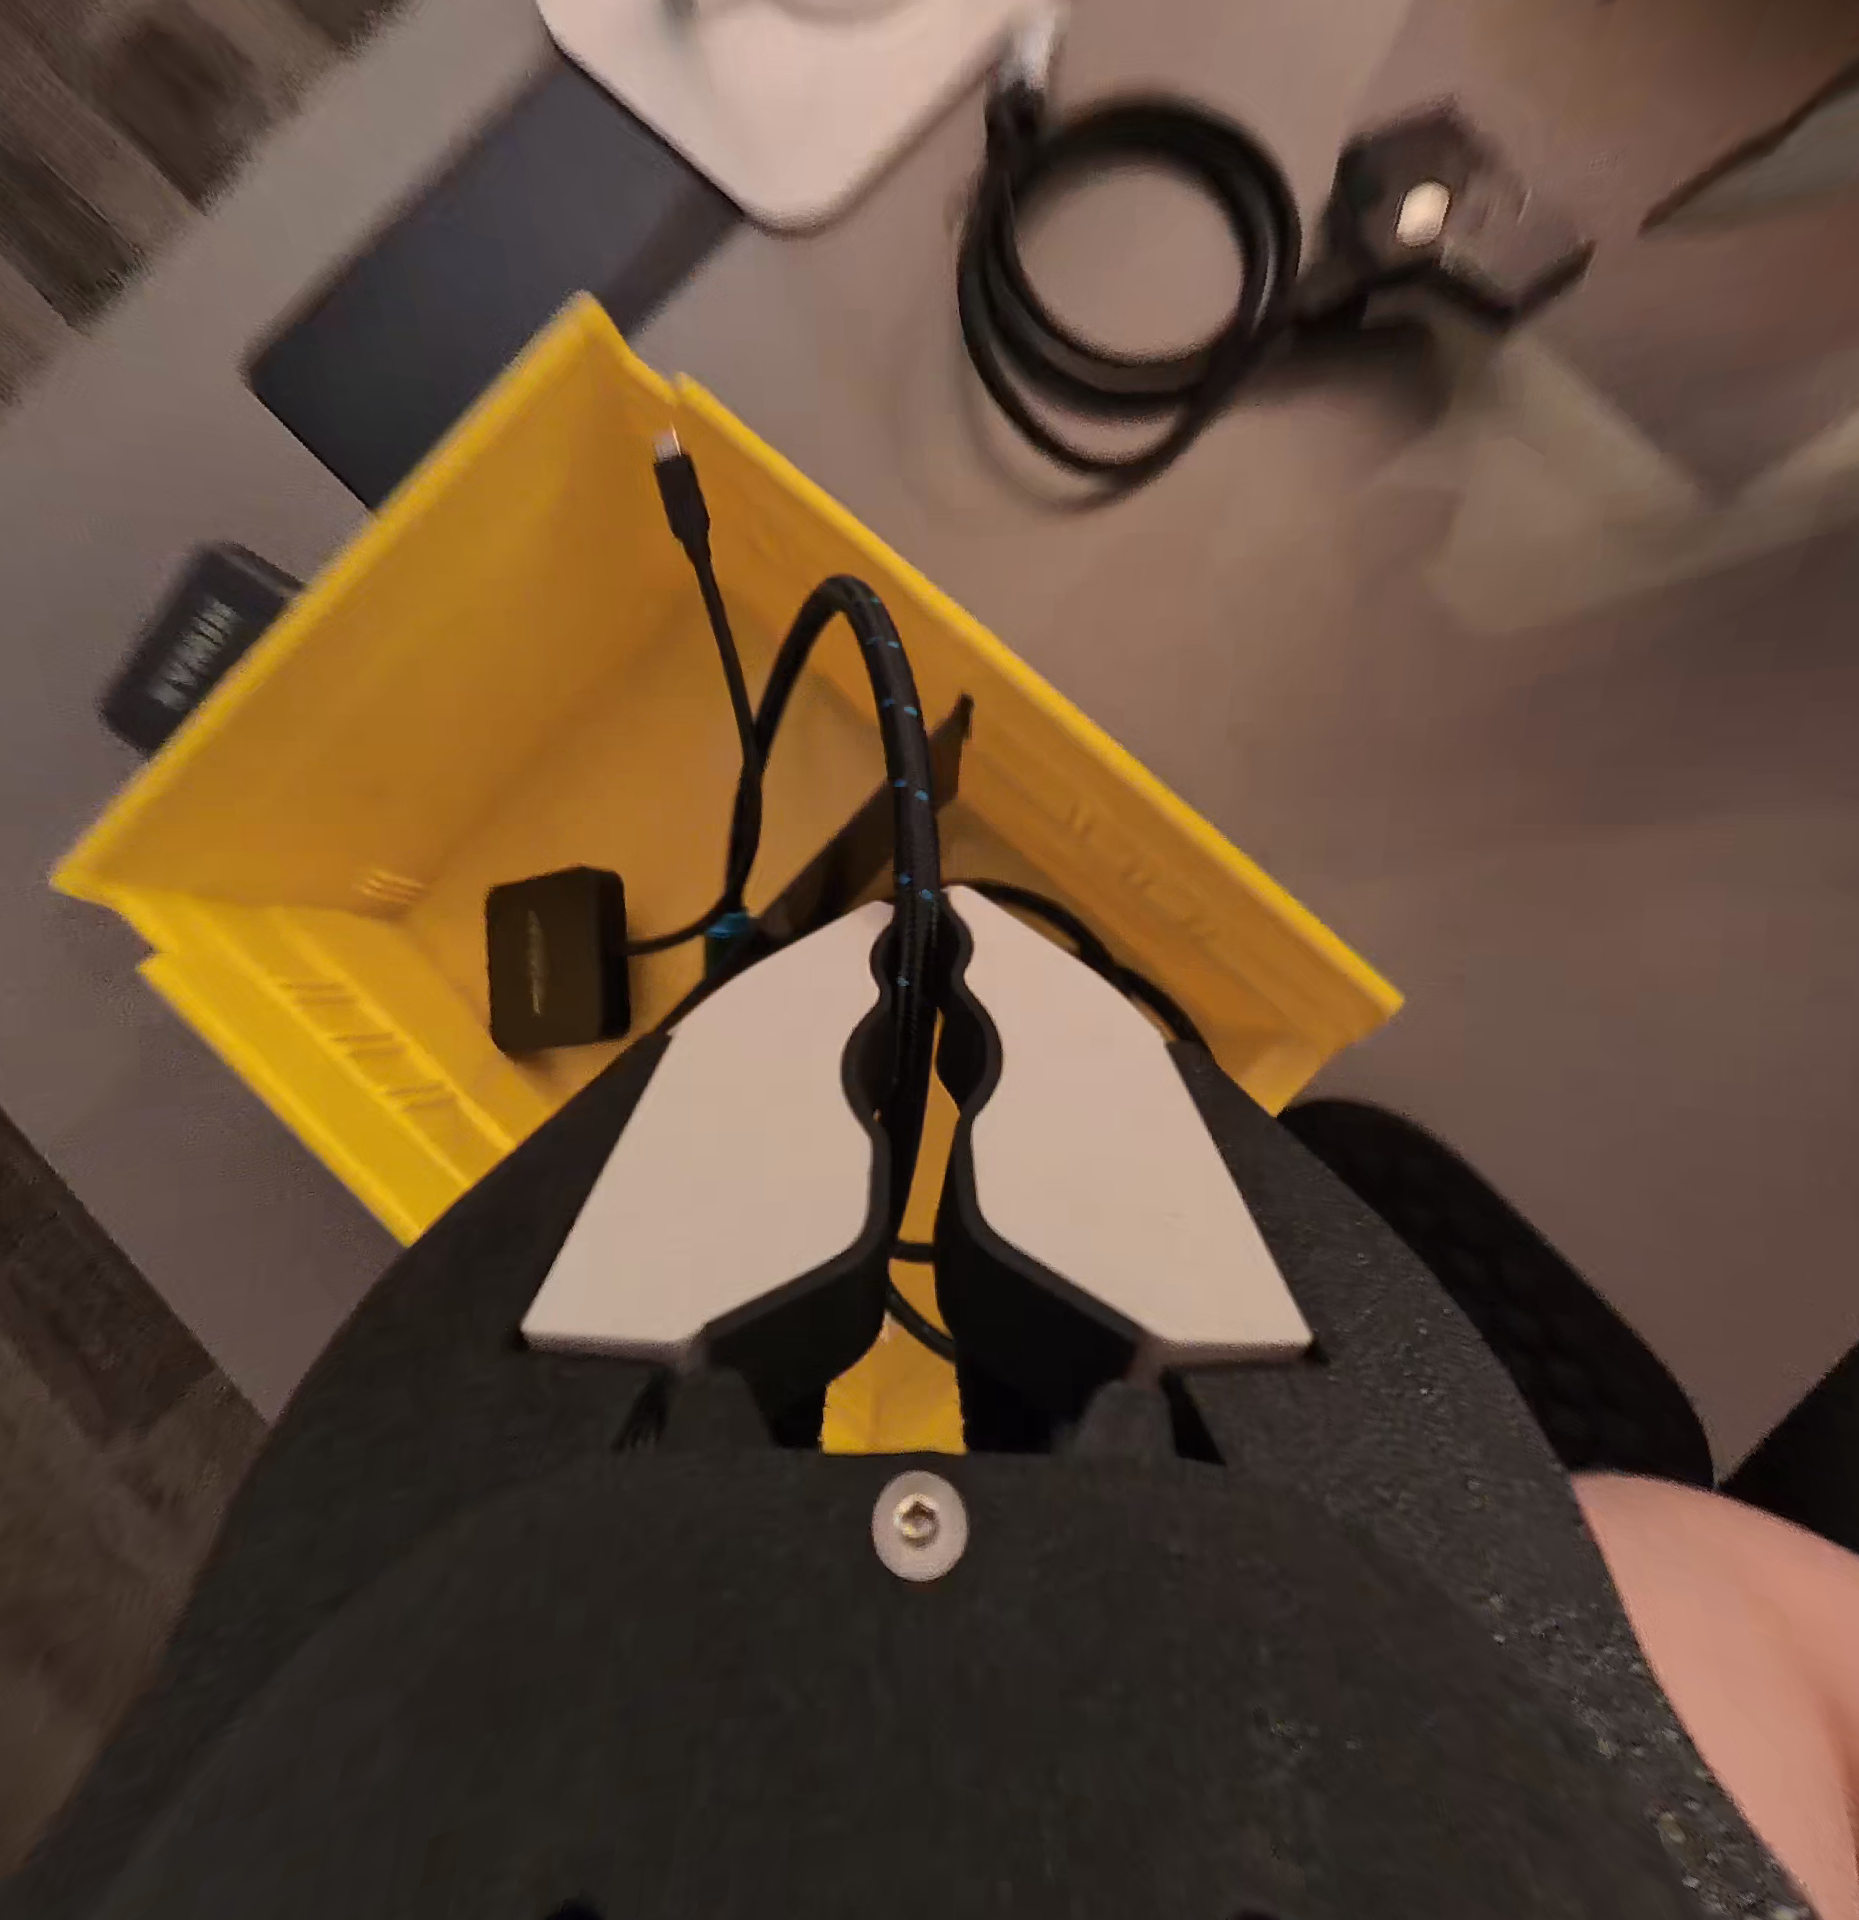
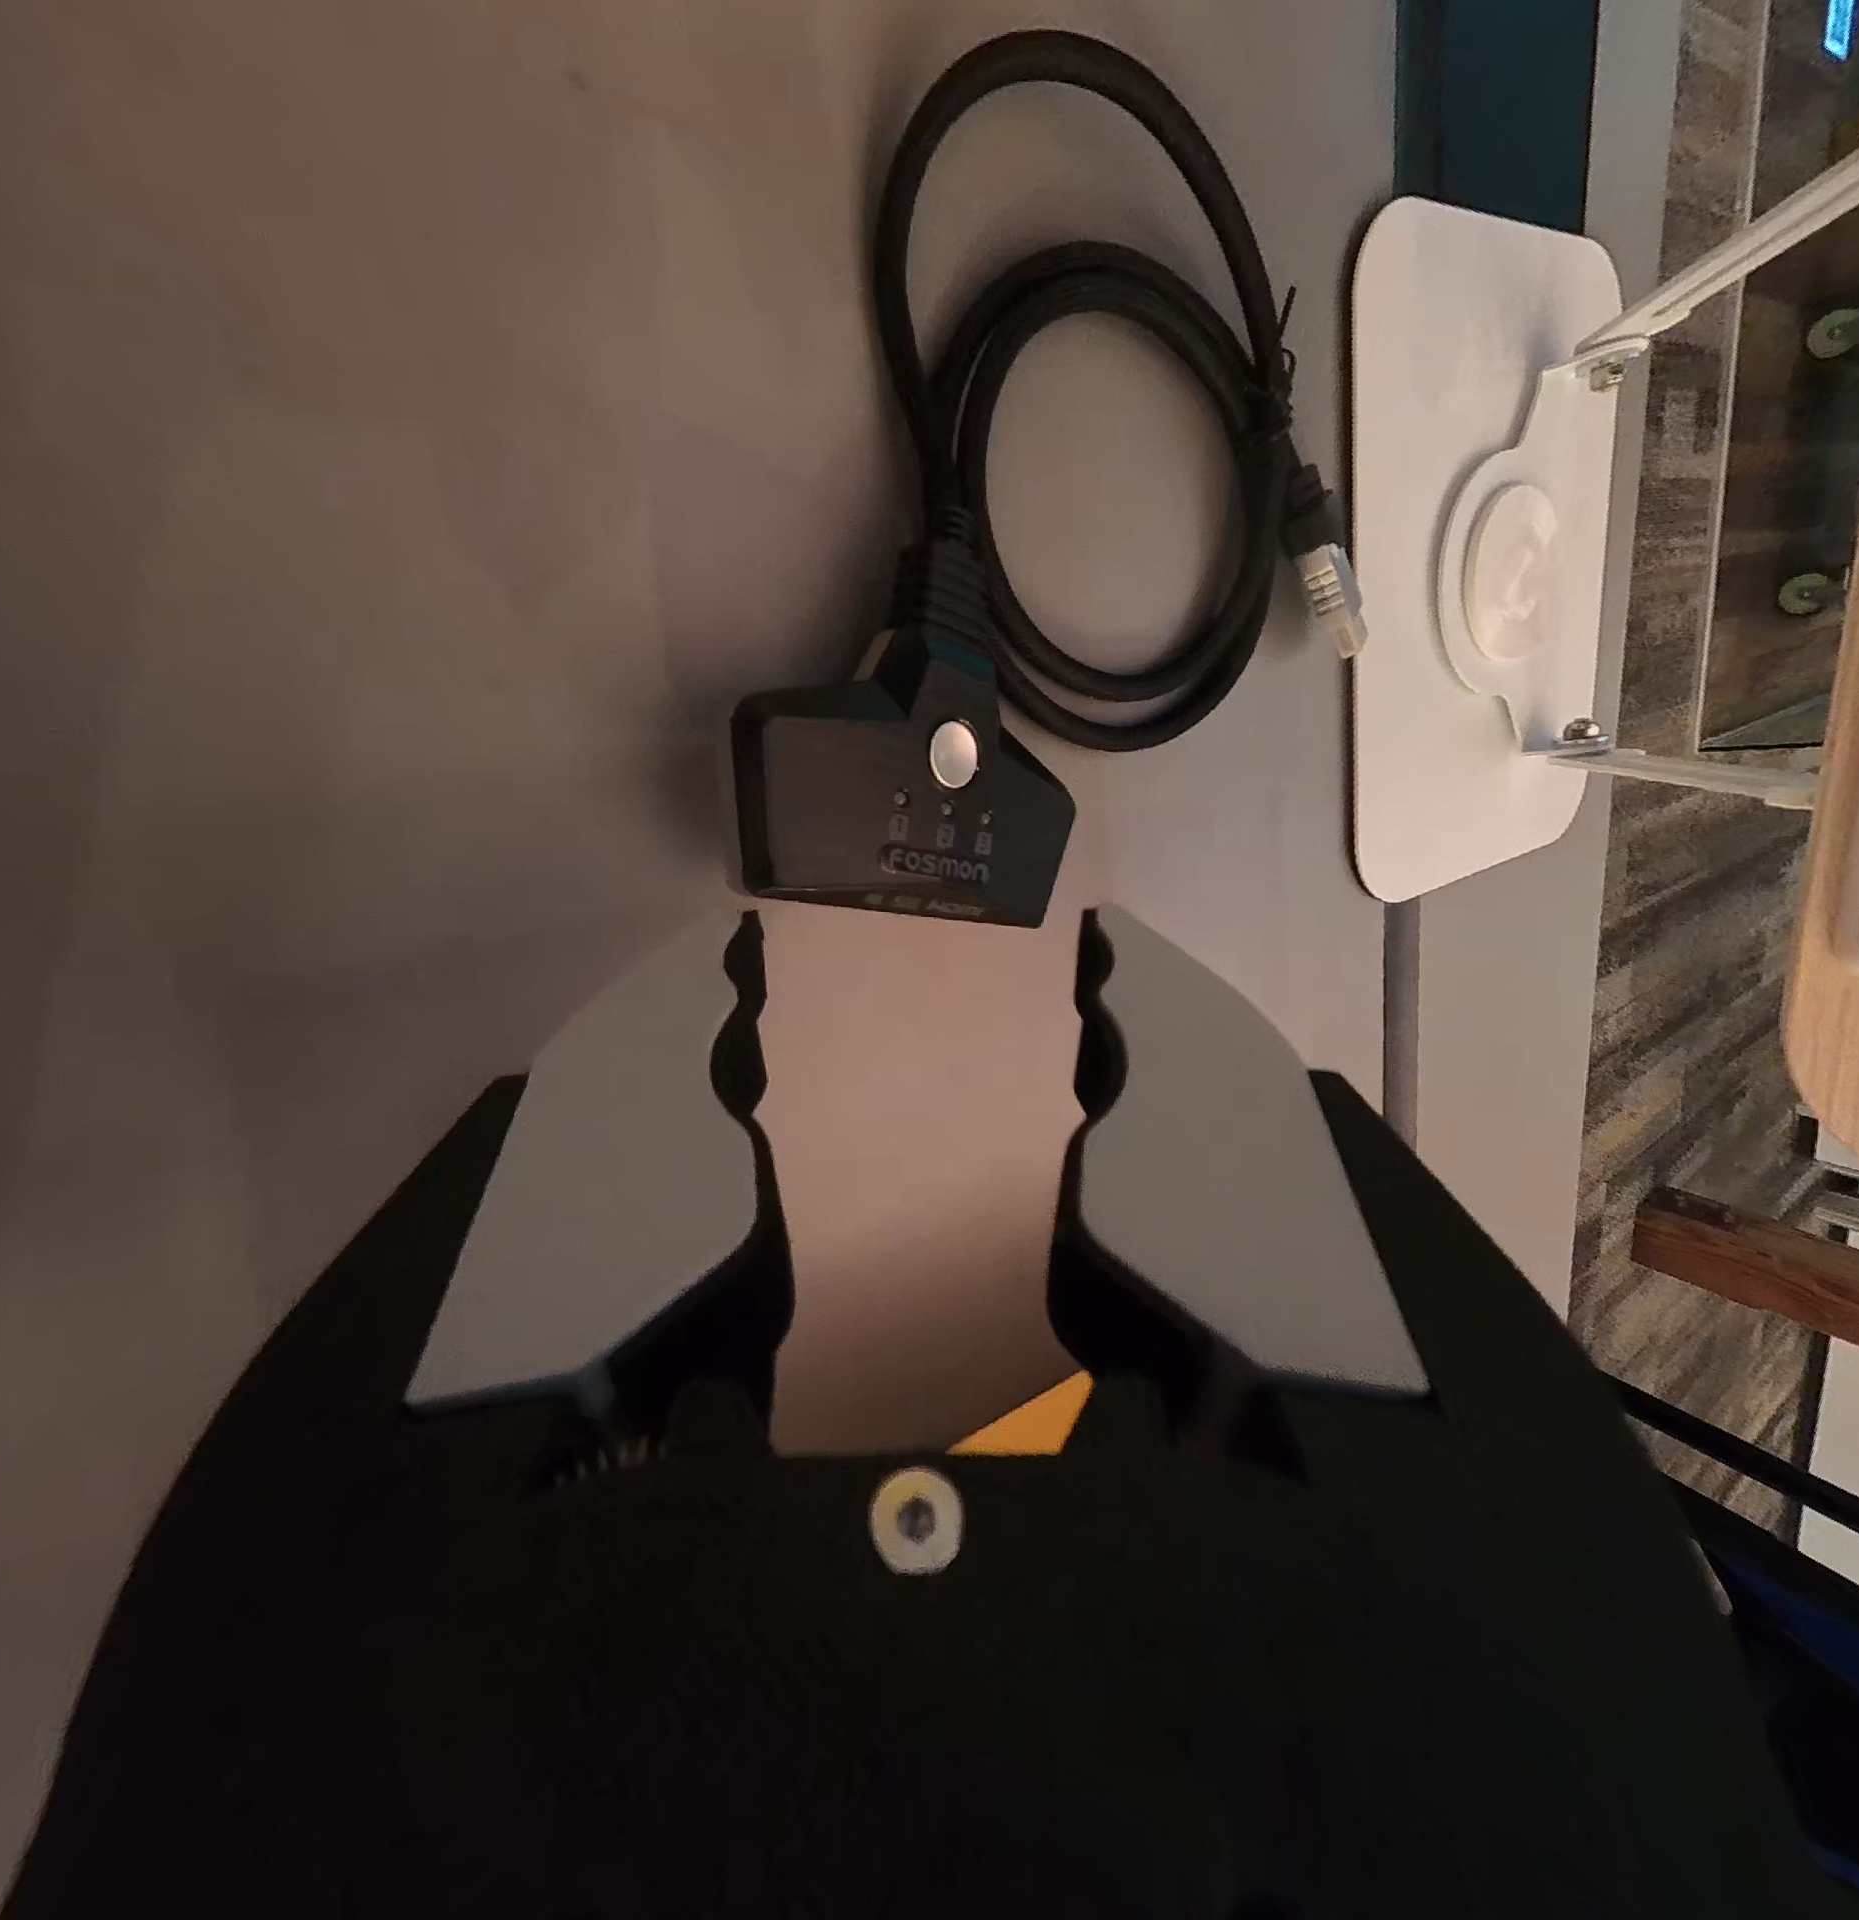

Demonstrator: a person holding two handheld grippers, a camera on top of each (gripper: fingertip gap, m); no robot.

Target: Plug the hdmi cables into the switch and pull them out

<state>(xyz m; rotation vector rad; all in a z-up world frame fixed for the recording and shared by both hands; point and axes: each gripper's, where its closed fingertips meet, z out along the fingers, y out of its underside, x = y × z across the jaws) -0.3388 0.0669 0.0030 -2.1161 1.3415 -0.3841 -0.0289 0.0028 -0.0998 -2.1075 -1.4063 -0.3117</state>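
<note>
Switch: black, flat on the grey surface, just beyond the tips of the right tongs, not touching them.
Switch lead: coiled on the surface beyond the switch, plug end lying free to the right.
Right tongs: spread wide, holding nothing.
Left tongs: pressed together, pinching a braided cable.
Braided cable: black with blue flecks, arches up from the tips and back down into the yellow bin.
Bin: directly under and beyond the left tongs; holds a small black box left of the tips, plus a thinner cable.
Blur: the switch in the left view, far right, is too smeared to detail.
</note>
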